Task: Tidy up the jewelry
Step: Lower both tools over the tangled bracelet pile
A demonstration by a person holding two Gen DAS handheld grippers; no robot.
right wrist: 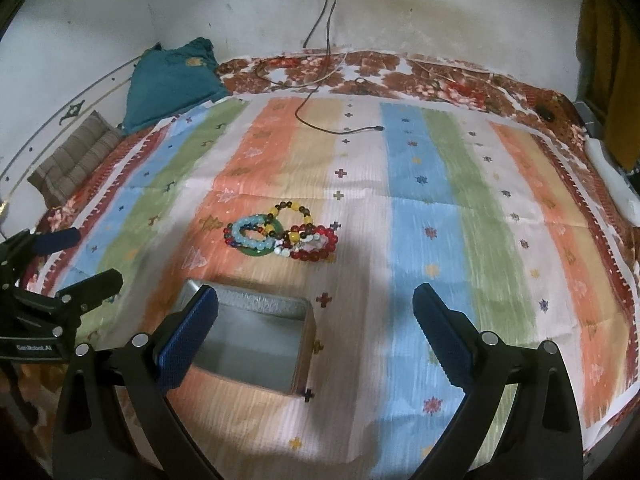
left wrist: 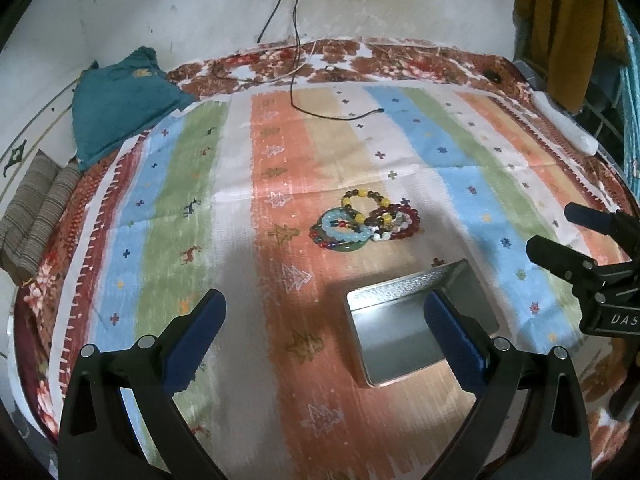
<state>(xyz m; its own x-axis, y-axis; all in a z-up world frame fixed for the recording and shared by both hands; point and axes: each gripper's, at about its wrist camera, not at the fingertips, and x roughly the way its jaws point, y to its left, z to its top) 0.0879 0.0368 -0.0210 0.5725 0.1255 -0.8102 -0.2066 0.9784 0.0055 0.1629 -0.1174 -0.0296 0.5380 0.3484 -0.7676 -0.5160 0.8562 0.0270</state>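
Note:
A heap of bead bracelets [left wrist: 366, 221] [right wrist: 284, 233] lies on the striped cloth: pale blue, dark red, yellow-and-brown beads and a green bangle. An open silver tin box [left wrist: 400, 336] [right wrist: 256, 340] sits empty just in front of the heap. My left gripper [left wrist: 325, 322] hovers open above the cloth, its right finger over the tin. My right gripper [right wrist: 316, 320] is open too, its left finger over the tin. Each gripper shows at the edge of the other's view, the right gripper [left wrist: 560, 232] and the left gripper [right wrist: 84, 256]. Neither holds anything.
A striped cloth [left wrist: 192, 184] covers a floral bedspread [right wrist: 432, 76]. A black charger cable [left wrist: 340, 116] trails from the wall onto the cloth. A teal pillow [left wrist: 124, 108] and striped cushion [left wrist: 36, 216] lie at far left. Yellow garment [left wrist: 568, 28] hangs at right.

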